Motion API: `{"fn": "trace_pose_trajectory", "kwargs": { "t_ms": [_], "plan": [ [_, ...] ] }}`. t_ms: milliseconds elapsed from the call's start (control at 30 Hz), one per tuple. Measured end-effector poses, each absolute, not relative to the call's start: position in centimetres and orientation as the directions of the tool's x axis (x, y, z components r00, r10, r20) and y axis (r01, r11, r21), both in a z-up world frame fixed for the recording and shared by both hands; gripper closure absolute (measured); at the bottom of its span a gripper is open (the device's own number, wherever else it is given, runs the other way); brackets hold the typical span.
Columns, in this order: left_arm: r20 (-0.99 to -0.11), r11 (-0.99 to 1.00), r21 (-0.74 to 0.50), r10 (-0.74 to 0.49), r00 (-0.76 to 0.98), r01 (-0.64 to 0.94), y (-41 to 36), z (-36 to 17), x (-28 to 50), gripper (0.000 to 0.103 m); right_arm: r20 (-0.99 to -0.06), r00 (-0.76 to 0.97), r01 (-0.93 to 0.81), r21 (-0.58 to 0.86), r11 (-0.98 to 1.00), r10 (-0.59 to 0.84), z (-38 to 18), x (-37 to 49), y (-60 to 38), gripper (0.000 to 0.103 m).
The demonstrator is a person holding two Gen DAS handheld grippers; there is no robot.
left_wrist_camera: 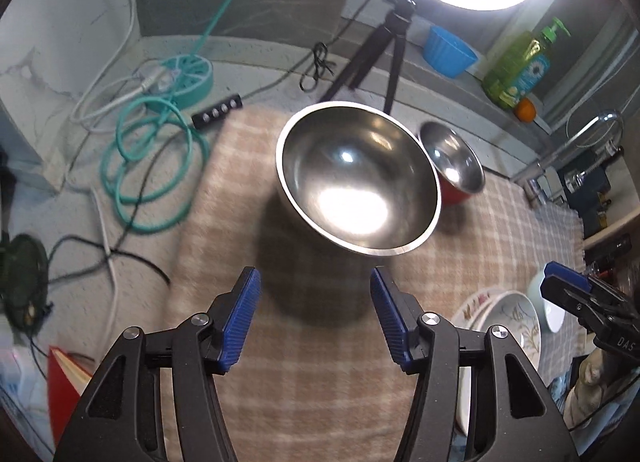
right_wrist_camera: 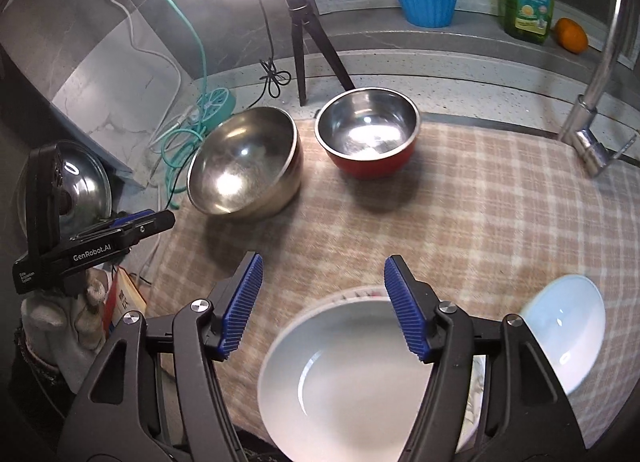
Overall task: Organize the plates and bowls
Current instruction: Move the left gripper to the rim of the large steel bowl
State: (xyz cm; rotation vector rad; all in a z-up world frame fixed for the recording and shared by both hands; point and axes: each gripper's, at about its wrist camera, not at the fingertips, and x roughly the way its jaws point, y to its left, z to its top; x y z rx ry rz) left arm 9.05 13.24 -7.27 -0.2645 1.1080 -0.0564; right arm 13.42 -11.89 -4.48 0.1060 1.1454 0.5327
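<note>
Lay dead ahead at twelve o'clock of the empty, half-open left gripper [left_wrist_camera: 315, 316], the large steel bowl [left_wrist_camera: 358, 178] on the desk; right gripper [right_wrist_camera: 323, 308], likewise empty, above the white plate [right_wrist_camera: 344, 382].

Bare checked cloth [left_wrist_camera: 312, 342] lies open between and just ahead of the left claw [left_wrist_camera: 316, 318]; the steel bowl [left_wrist_camera: 356, 178] blocks farther ahead. Under the right claw [right_wrist_camera: 324, 306] sits a white bowl [right_wrist_camera: 344, 386]; clear cloth beyond it.
</note>
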Motion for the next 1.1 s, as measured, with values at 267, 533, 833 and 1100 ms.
{"fn": "trace_pose_trajectory", "kwargs": {
  "t_ms": [267, 533, 833, 1100],
  "plan": [
    [-0.877, 0.969, -0.225, -0.155, 0.454, -0.103, 16.0, -7.9, 13.1, 0.048, -0.825, 0.261, -0.316, 0.417, 0.852, 0.501, -5.7, 16.8, -9.1, 0.037],
    [-0.888, 0.962, -0.253, -0.187, 0.420, -0.106, 16.6, -9.5, 15.8, 0.068, -0.846, 0.220, -0.273, 0.425, 0.863, 0.486, -8.3, 20.1, -7.0, 0.050],
    [-0.893, 0.951, -0.282, -0.214, 0.397, -0.123, 16.9, -10.7, 16.8, 0.082, -0.858, 0.186, -0.265, 0.426, 0.865, 0.479, -10.0, 21.7, -5.6, 0.065],
    [-0.896, 0.953, -0.285, -0.227, 0.380, -0.101, 16.1, -11.1, 17.2, 0.092, -0.861, 0.161, -0.263, 0.433, 0.862, 0.482, -10.9, 22.5, -4.9, 0.085]
  ]
}}
